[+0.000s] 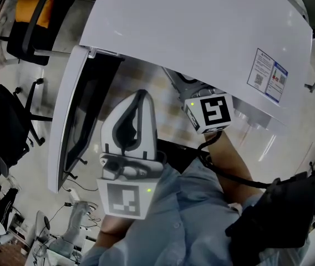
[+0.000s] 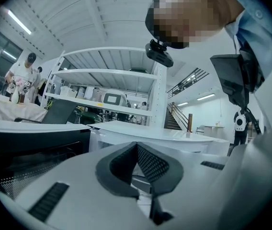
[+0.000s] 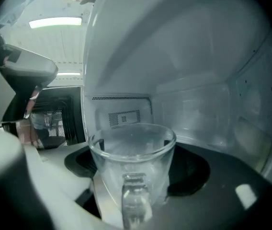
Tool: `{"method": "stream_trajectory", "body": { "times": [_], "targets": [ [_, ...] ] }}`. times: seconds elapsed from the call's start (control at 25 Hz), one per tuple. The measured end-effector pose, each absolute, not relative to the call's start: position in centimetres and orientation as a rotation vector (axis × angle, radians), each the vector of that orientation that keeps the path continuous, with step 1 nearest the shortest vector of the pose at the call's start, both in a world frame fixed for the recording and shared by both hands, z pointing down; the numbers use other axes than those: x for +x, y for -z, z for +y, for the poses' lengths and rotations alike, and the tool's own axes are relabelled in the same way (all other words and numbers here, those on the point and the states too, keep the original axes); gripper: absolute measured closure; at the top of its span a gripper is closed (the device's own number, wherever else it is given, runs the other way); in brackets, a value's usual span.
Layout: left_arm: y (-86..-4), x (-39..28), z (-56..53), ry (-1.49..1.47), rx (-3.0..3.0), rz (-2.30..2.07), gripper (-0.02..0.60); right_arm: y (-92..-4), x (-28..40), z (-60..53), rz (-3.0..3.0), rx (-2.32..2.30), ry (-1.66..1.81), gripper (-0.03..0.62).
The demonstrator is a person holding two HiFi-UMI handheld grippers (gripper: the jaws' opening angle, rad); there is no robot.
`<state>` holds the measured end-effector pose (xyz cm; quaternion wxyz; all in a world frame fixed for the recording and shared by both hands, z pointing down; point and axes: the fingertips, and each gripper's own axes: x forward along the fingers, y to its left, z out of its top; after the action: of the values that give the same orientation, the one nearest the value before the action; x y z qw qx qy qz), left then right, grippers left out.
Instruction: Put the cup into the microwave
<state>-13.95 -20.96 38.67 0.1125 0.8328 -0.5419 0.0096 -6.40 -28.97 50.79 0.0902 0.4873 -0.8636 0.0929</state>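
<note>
A clear glass cup [image 3: 132, 162] with its handle towards the camera sits between the jaws of my right gripper [image 3: 133, 181], which is shut on it. The cup is inside the white microwave [image 1: 202, 32], just over the dark turntable floor [image 3: 198, 171]; I cannot tell whether it touches. In the head view only the right gripper's marker cube [image 1: 214, 112] shows at the cavity mouth; its jaws are hidden under the microwave's top. The microwave door [image 1: 69, 126] stands open at the left. My left gripper [image 1: 142, 95] hangs in front of the opening, shut on nothing, its dark pads [image 2: 150, 164] meeting.
Office chairs [image 1: 10, 123] stand on the floor left of the microwave, one with an orange seat [image 1: 32, 13]. The left gripper view shows white shelving [image 2: 112, 80] and a person [image 2: 23, 75] far off. A sticker [image 1: 268, 73] sits on the microwave's top.
</note>
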Motion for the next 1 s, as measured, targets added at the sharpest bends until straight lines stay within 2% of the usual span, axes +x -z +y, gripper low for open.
{"method": "stream_trajectory", "body": {
  "times": [0.44,1.0],
  "targets": [
    [-38.1,-13.9,-20.0,-0.034,2.444,-1.608,0.581,-50.4,-5.5,-27.6,-2.511,1.469,-0.267,0.175],
    [-34.0,-12.7,-15.3,-0.008,2.449,-1.685,0.581,-47.0,-4.4,-19.4,-2.548,1.411,-0.313,0.172]
  ]
}}
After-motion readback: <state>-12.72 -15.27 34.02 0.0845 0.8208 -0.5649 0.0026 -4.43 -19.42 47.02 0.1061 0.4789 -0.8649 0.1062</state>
